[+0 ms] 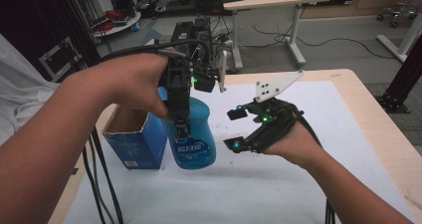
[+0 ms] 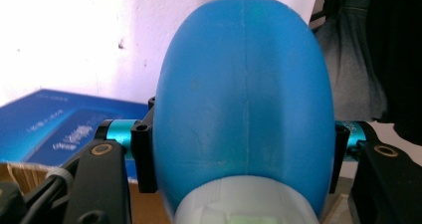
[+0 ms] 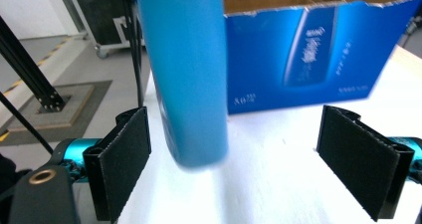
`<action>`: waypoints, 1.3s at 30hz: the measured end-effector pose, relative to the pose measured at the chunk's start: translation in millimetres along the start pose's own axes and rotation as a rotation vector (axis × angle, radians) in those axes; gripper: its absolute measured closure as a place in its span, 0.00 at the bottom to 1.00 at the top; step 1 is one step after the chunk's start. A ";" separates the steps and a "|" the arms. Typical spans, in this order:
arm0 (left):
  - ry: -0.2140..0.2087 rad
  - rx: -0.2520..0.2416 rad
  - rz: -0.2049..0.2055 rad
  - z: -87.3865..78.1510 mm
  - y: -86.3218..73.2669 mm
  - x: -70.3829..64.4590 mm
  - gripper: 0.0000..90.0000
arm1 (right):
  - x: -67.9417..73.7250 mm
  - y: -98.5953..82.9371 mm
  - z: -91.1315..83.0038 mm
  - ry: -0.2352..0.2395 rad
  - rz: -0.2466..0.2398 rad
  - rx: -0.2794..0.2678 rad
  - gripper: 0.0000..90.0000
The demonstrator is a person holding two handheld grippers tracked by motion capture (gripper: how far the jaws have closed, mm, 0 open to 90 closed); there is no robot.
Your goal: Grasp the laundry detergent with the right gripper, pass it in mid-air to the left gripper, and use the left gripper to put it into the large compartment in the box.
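Blue plastic bottle (image 1: pixel 191 134), smooth and rounded with a moulded seam down its side, hangs upright in my left gripper (image 1: pixel 180 112), jaws clamped on its upper body, just above the white table (image 1: pixel 278 184). Its label print is too small to read. Beside it stands an open blue cardboard box (image 1: pixel 133 139). My right gripper (image 1: pixel 238 129) rests nearby, jaws spread wide, empty.

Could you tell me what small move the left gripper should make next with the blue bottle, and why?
Probably carry the bottle sideways until it hangs over the open top of the blue box. The left gripper is clamped on the bottle's sides, the bottle hangs beside the box rather than above it, and the right gripper waits open nearby, holding nothing.
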State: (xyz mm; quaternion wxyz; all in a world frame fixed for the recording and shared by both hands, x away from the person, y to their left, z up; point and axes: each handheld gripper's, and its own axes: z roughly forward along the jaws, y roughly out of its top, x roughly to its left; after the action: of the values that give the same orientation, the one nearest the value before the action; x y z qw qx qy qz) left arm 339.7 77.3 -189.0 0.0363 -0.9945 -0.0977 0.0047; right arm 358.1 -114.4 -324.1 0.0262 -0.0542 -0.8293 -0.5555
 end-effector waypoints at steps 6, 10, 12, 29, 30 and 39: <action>-0.006 -0.002 -0.087 -14.4 -18.0 10.3 0.43 | -3.2 -2.4 -15.1 -0.053 0.017 0.086 0.01; -0.013 -0.006 -0.146 -26.5 -31.8 19.3 0.43 | -4.6 -2.9 -26.8 -0.067 0.010 0.122 0.01; -0.018 -0.009 -0.191 -33.6 -39.5 24.4 0.43 | -5.5 -2.8 -32.2 -0.070 0.015 0.141 0.01; -0.009 -0.085 -0.749 -87.9 -117.0 74.1 0.43 | -6.9 -4.1 -66.0 -0.129 0.007 0.231 0.01; -0.004 -0.085 -0.784 -87.8 -120.7 76.7 0.43 | -6.9 -4.7 -66.7 -0.132 0.007 0.235 0.01; -0.014 -0.036 -1.030 -69.4 -145.9 100.3 0.43 | -5.2 -7.5 -69.0 -0.144 0.013 0.259 0.01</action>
State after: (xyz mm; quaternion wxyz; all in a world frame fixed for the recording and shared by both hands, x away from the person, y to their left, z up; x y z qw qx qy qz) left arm 410.9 234.6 -109.3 0.0163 -0.8180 -0.5750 -0.0087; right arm 361.2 -181.3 -305.2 -0.0231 -0.0956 -0.8934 -0.4384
